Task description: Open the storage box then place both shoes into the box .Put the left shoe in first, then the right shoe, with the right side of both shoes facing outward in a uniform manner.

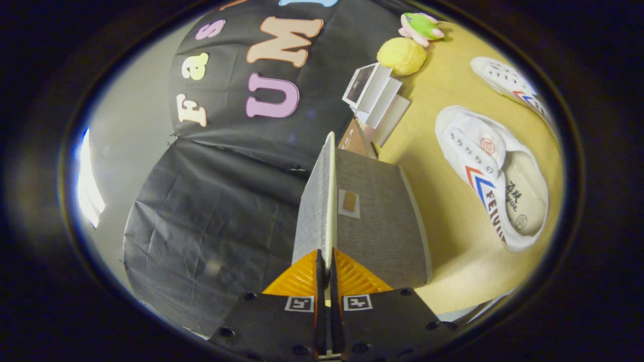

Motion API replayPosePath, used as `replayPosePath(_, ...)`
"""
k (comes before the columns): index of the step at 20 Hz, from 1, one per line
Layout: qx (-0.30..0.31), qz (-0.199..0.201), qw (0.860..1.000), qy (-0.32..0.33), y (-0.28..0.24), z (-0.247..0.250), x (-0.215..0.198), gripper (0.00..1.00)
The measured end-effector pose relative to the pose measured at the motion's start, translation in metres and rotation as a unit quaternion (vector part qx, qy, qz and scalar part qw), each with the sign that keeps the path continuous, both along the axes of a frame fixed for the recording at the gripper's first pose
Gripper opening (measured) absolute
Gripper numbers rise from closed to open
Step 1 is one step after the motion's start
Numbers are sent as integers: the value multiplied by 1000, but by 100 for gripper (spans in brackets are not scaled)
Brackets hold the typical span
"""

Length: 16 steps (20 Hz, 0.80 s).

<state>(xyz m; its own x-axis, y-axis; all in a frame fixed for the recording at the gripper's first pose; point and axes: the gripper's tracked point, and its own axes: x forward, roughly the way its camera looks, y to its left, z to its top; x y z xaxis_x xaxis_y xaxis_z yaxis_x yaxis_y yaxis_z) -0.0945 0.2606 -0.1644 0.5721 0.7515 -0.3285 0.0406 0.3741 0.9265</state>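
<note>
— How many things were out there?

— Two white shoes, the nearer shoe (495,176) and the farther shoe (510,83), lay on the wooden table (453,221) beside the one grey storage box (375,216). One yellow ball (401,55), one green plush toy (420,25), and a small stack of cards (375,98) sat beyond the box.

— And your gripper?

— My gripper (325,271) was clamped on the box's lid (317,201) (its thin edge ran between both fingers). Black cloth walled the booth.

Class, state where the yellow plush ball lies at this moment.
In the gripper view, the yellow plush ball lies on the wooden table, beyond the tongs, between the green plush toy and the photo cards.
</note>
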Motion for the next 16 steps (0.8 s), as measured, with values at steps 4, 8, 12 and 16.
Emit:
replayPosePath(4,5,12,999,-29,5,40,4,7)
replayPosePath(8,-1,32,997,-75,22,82,10,10)
replayPosePath(12,-1,52,993,-110,49,117,14,12)
replayPosePath(16,1,78,988,-135,84,144,19,13)
